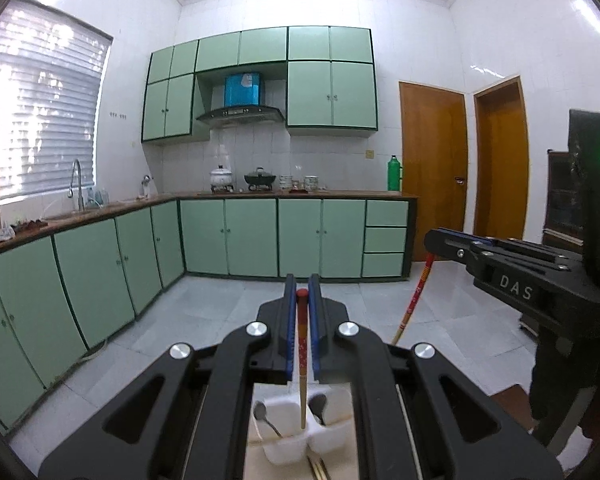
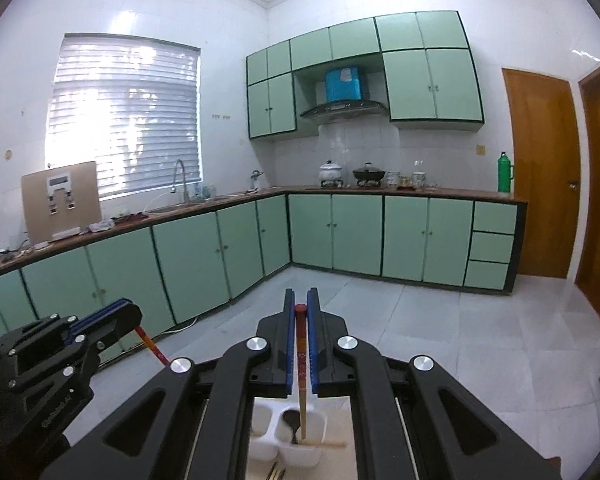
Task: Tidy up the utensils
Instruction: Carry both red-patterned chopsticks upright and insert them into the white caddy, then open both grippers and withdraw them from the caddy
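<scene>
My left gripper (image 1: pixel 301 286) is shut on a chopstick (image 1: pixel 302 344) with a red patterned top and a tan lower end, which hangs over a white divided utensil holder (image 1: pixel 284 454). A metal spoon (image 1: pixel 262 414) stands in the holder's left compartment. My right gripper (image 2: pixel 300 300) is shut on a matching chopstick (image 2: pixel 301 360) above the same holder (image 2: pixel 296 458), where a dark spoon (image 2: pixel 290 420) rests. Each gripper also shows in the other's view: the right gripper (image 1: pixel 432 244) with its chopstick (image 1: pixel 416 296), the left gripper (image 2: pixel 126 308) with its chopstick (image 2: pixel 152 346).
Green base cabinets (image 1: pixel 228 236) run along two walls under a brown counter with a sink tap (image 1: pixel 76 184), pots (image 1: pixel 260 178) and a green flask (image 1: pixel 394 172). Two wooden doors (image 1: pixel 434 172) stand at the right. A loose wooden stick (image 2: pixel 326 444) lies beside the holder.
</scene>
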`<state>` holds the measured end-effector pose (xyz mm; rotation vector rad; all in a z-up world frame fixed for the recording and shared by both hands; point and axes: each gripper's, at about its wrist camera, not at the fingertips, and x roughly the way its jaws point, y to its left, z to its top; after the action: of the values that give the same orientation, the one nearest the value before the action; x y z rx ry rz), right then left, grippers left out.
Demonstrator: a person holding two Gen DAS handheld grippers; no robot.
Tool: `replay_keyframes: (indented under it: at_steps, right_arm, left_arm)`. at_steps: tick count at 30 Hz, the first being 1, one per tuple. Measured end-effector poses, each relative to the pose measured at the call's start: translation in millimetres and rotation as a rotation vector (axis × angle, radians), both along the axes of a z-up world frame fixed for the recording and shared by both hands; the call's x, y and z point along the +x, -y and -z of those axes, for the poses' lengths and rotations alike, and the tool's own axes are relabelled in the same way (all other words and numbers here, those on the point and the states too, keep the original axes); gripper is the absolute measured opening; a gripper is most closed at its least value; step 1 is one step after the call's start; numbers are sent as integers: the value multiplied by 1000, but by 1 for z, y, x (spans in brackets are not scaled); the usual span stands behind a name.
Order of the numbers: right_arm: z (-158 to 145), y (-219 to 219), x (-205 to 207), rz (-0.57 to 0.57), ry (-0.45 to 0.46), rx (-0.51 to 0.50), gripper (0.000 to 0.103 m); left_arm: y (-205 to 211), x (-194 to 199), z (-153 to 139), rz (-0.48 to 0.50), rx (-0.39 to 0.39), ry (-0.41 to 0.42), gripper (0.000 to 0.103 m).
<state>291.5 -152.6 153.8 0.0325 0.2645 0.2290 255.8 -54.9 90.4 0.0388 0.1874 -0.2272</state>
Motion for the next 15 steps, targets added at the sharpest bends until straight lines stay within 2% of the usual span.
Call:
replay_keyframes:
  at_steps: [3,9,15]
  right_arm:
    - [16,0,19,13,-23,3,6]
    - [58,1,49,19,-104,11,6]
    - [92,-3,60,7,-190,-24,6]
  left_arm:
    - [5,24,13,-15,13,-8,5]
    - [7,64,52,-24,21,-104,5]
    - [0,78,79,-29,36,-198,7]
